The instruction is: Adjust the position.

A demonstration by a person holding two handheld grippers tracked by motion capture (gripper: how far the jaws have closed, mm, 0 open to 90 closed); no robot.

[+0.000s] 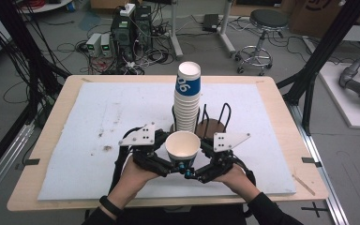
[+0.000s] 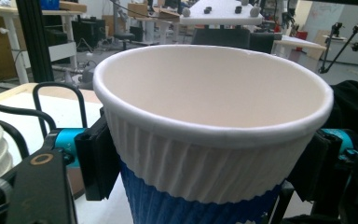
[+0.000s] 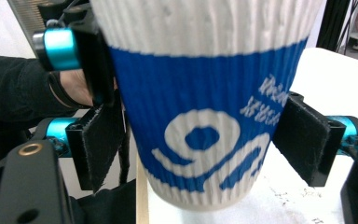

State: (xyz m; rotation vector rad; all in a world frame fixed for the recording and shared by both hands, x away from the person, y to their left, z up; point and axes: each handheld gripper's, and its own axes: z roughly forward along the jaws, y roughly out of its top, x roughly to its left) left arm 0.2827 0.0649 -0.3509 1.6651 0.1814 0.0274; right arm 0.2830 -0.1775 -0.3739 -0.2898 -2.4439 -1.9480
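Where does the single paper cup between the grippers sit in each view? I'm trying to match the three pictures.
High view: single cup at bottom centre, mouth up, in front of the tall cup stack.
Left gripper view: the cup takes up the middle, white rim on top, blue band below.
Right gripper view: centre, blue band with white print.
Shared landmark: the cup's blue band.

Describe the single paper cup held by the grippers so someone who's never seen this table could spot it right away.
On the white mat, find the tall cup stack near the middle. Just in front of it, toward the person, sits one cup between the two grippers. Unlike the stacked cups, it stands alone, open mouth up, ribbed white above blue.
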